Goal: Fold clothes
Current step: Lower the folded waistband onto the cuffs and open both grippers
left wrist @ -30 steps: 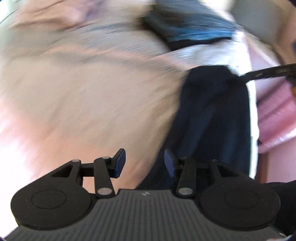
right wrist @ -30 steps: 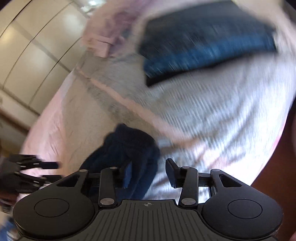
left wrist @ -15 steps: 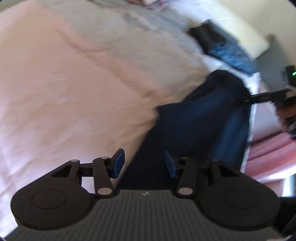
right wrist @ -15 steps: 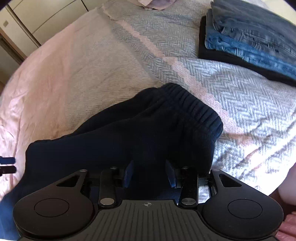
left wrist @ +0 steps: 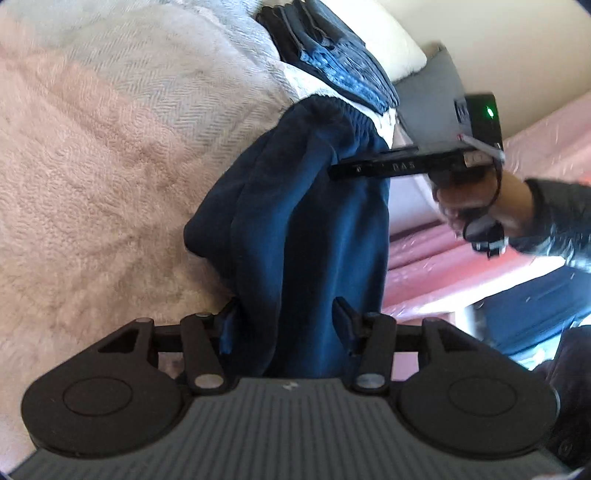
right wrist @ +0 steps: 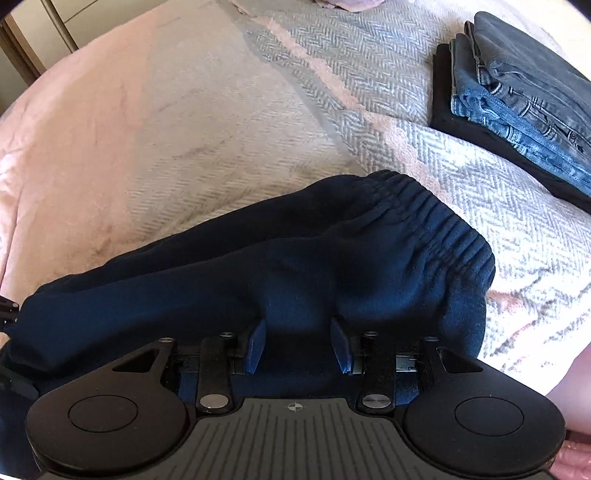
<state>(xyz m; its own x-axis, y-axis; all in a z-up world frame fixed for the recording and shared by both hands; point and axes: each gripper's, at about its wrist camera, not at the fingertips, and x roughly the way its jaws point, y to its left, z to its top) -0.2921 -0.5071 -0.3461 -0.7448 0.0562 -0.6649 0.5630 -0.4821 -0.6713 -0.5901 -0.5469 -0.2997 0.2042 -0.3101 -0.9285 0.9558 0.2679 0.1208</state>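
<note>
With both your left gripper [left wrist: 282,325] and right gripper [right wrist: 297,343] clamped on the navy fleece sweatpants [right wrist: 295,266] sagging onto the pink-and-grey herringbone bed cover [right wrist: 207,122], keep the cloth taut and lower evenly.

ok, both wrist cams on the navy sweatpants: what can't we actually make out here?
- Navy sweatpants: leg ends unseen; the right wrist view's left edge and the left gripper body cut them off.
- Right gripper: cloth bulges between the fingers and covers their tips.
- Folded jeans: cropped by the right edge in the right wrist view, so the count of items is unclear.
- Pale cloth at the top edge: too little shows to identify.
</note>
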